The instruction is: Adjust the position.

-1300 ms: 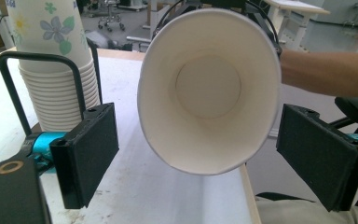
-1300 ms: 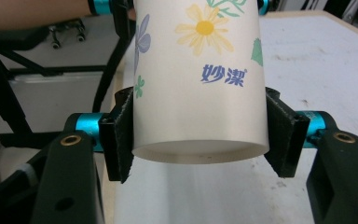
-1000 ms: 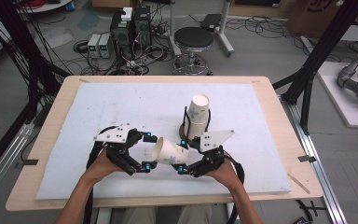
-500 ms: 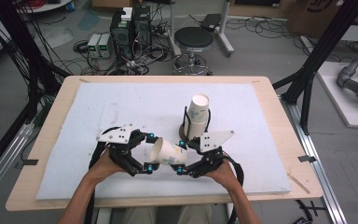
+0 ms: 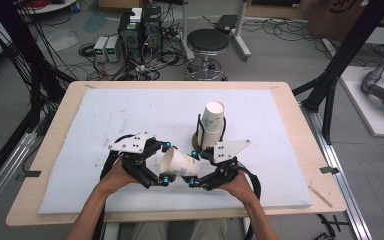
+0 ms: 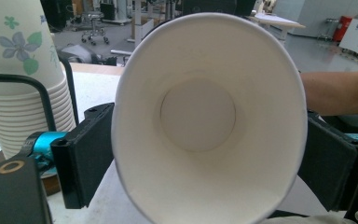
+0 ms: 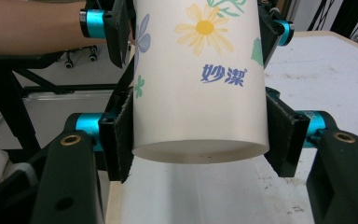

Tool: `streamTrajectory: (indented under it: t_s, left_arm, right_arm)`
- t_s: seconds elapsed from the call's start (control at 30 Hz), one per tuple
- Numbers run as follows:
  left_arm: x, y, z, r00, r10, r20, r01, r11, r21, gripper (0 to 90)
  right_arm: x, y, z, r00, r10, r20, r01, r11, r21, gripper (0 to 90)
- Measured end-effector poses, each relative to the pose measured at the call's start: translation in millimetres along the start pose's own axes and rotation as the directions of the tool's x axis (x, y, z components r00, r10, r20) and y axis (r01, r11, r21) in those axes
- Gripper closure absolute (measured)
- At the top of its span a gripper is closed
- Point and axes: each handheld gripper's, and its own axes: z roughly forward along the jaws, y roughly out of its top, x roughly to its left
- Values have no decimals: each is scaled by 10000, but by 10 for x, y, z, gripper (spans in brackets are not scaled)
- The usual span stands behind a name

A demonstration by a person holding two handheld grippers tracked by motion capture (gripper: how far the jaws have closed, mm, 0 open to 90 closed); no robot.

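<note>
- I see the bench [image 5: 55, 130] with a big white pad [image 5: 110, 115] on top of it.
- A stack of paper cups [image 5: 211, 125] stands up in a black wire holder [image 5: 198, 131] near the middle of the pad, at about 1 o'clock from my two tools.
- My left tool [image 5: 166, 162] is at 9 o'clock from the loose cup. Its jaws stand wide on both sides of the cup's open rim, and I cannot tell if they press on it.
- My right tool [image 5: 193, 168] is at 3 o'clock from the cup. Its jaws squeeze the cup near its bottom end.
- The flower paper cup [image 5: 180, 164] lies on its side in the air between the two tools, just over the pad's near part. Its open mouth faces my left tool.
</note>
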Motion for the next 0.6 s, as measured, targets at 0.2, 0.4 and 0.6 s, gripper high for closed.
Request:
streamTrajectory:
  t_s: [0.2,0.4,0.6]
  left_arm:
    - [3,7,43,10000,45,72,-46,10000,44,140]
    - [4,7,65,9998,82,193,-84,9999,88,171]
    - [0,10,68,9996,178,210,-180,9998,101,224]
  right_arm:
    - [1,0,12,10000,-51,-33,51,10000,-34,371]
    - [8,2,21,10000,-34,-70,34,10000,-14,371]
    - [4,2,26,9999,-92,-87,92,10000,-31,371]
